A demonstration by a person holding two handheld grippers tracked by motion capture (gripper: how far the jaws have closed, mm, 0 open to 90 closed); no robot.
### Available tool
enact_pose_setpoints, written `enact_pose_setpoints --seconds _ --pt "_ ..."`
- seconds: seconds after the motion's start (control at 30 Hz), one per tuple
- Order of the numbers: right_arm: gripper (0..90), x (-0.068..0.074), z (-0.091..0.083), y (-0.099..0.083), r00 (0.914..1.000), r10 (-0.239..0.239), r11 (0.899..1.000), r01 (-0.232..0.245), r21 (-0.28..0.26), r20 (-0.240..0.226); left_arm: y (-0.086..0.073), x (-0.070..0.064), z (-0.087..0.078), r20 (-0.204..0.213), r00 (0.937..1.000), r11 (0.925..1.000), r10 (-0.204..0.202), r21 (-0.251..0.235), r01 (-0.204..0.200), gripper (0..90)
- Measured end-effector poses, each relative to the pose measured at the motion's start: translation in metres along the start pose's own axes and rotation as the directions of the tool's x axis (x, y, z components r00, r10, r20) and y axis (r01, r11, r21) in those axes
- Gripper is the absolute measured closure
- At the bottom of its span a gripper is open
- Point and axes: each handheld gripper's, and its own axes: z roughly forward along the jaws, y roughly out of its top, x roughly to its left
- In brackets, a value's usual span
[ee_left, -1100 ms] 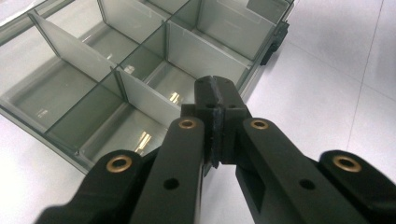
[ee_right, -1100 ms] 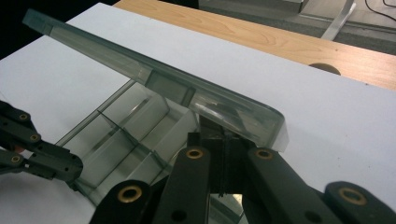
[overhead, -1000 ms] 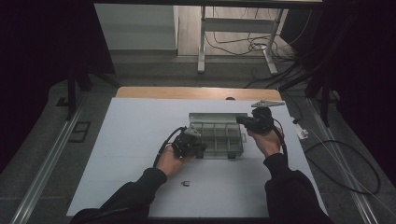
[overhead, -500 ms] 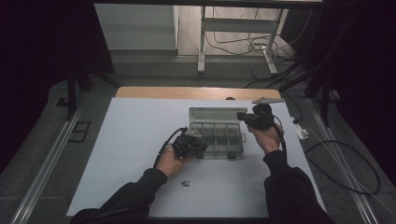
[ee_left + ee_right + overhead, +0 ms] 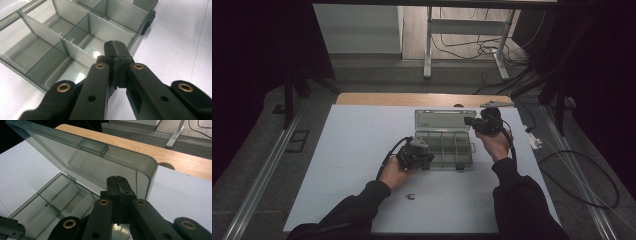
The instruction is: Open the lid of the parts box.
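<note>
The left gripper (image 5: 115, 53), jaws closed, hangs over the open compartment box (image 5: 62, 40).

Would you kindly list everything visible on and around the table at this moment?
Organizer box: one, clear grey plastic with dividers, compartments look empty, mid-table.
Box lid: one, clear grey, hinged open and standing up at the far side of the box.
Small dark object: one, on the table near the front edge; too small to identify.
Table: one, white top with a wooden strip along the far edge.
Cables: several, dark and white, on the floor to the right and beyond the table.
Left gripper: one, black, jaws together, at the box's near left corner.
Right gripper: one, black, jaws together, by the lid's right end.
Sleeves: two, dark, entering from the bottom.
</note>
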Motion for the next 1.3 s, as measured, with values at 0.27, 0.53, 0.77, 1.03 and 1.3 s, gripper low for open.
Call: enact_pose_setpoints --seconds 0.27,0.53,0.77,1.03,1.3 --pt "88.6 -0.004 0.004 0.003 1.0000 0.004 1.000 -0.004 -0.003 0.008 0.000 0.000 0.000 0.001 1.0000 1.0000 0.001 0.000 -0.001 89.3" --pt "88.7 -0.007 0.007 0.008 0.9999 0.007 1.000 -0.006 -0.007 0.011 0.000 0.000 0.000 0.001 1.0000 1.0000 0.003 0.001 -0.003 89.3" --pt "88.6 -0.009 0.011 0.009 0.9998 0.006 1.000 -0.006 -0.007 0.018 0.000 0.000 0.000 0.000 1.0000 1.0000 0.005 0.001 -0.005 89.4" --pt "88.6 -0.014 0.017 0.010 0.9995 0.014 1.000 -0.014 -0.001 0.029 0.000 -0.002 0.001 -0.014 0.9998 0.9999 0.016 -0.004 -0.016 89.4" --pt "88.6 -0.016 0.024 0.011 0.9993 0.013 1.000 -0.013 0.007 0.036 -0.001 -0.002 0.001 -0.014 0.9998 0.9999 0.016 -0.006 -0.016 89.4"
